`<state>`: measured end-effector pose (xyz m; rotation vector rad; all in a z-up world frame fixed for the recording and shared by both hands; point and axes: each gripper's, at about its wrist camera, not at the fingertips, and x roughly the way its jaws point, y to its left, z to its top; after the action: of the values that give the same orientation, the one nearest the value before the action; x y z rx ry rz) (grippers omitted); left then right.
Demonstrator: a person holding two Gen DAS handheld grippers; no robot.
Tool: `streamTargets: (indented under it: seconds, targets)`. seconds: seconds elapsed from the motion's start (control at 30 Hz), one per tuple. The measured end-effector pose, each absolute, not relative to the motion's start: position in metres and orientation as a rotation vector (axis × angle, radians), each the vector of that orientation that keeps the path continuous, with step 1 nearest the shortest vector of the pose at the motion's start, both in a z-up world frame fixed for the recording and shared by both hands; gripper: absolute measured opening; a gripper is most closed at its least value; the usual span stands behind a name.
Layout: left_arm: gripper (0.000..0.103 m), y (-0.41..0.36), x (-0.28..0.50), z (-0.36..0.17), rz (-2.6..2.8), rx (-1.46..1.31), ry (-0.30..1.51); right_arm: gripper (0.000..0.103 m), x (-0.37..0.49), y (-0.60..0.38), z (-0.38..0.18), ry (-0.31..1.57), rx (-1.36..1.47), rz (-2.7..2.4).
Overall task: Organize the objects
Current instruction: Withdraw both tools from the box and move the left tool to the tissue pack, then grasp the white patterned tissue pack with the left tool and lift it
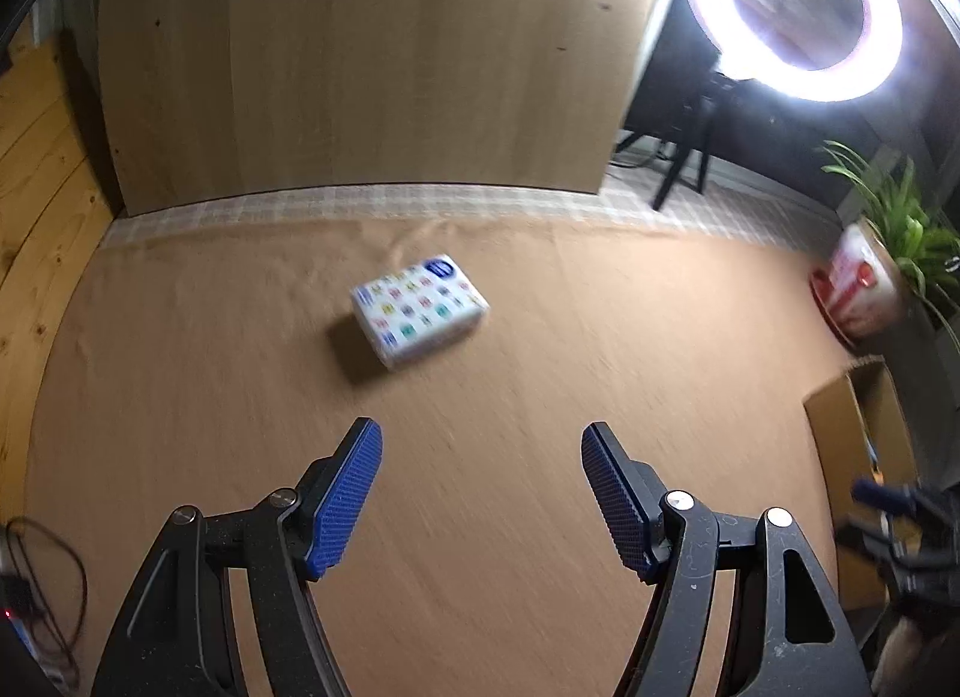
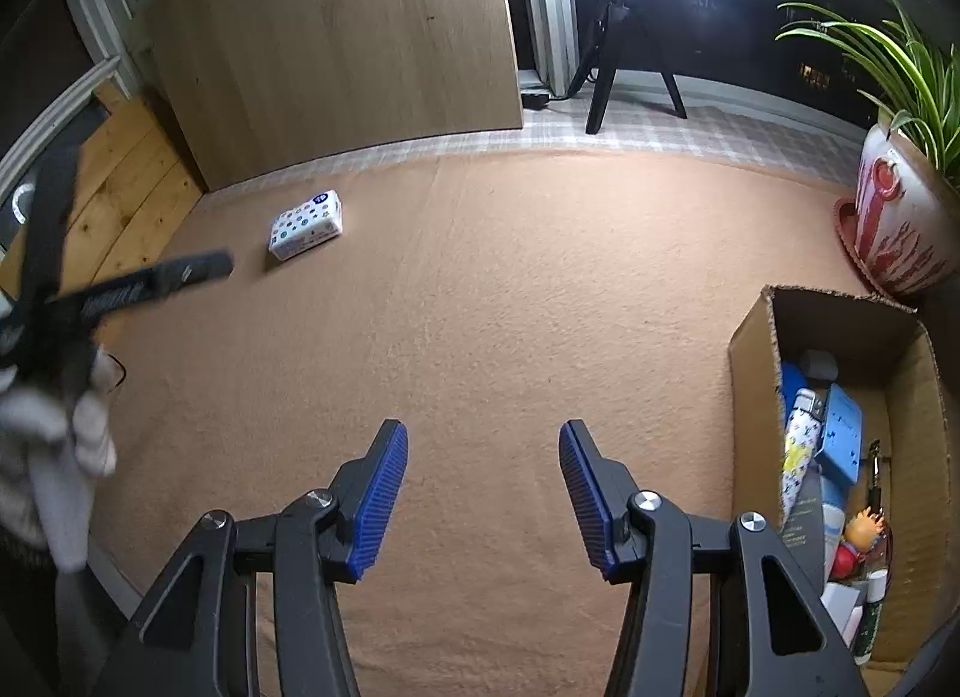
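Tissue pack (image 1: 420, 310) lies ahead of the left gripper (image 1: 481, 445), beyond its spread fingers (image 1: 348, 502).

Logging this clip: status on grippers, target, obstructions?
Left gripper open, empty. Right gripper open, empty. Tissue pack alone on cloth, ahead of left. Cardboard box at right. Path clear.

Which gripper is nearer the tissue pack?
Left. The left gripper has the tissue pack just ahead of its open jaws; the right gripper sits farther off, the pack far to its upper left.
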<state>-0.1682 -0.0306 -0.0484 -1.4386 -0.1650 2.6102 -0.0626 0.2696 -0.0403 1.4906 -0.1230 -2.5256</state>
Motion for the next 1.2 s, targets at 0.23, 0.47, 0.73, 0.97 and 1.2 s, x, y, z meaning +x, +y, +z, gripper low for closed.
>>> streamTargets:
  seconds: [0.23,0.47,0.73,0.97,1.2]
  targets:
    - [0.073,-0.037,-0.237,-0.073,2.553,-1.509,-0.229,0.049,-0.054,0.283,-0.048,-0.201,1.543,-2.539]
    - [0.073,-0.048,-0.298,-0.091,2.593,-1.555,-0.234,0.049,-0.042,0.299,-0.056,-0.234,1.601,-2.542]
    - [0.065,-0.048,-0.322,-0.128,2.454,-1.644,-0.286,0.049,-0.038,0.316,-0.057,-0.257,1.631,-2.559]
    - [0.055,-0.033,-0.286,-0.133,2.414,-1.615,-0.334,0.049,-0.041,0.312,-0.061,-0.26,1.628,-2.532]
    - [0.055,0.008,-0.207,-0.135,2.452,-1.606,-0.361,0.049,-0.044,0.299,-0.067,-0.261,1.609,-2.488]
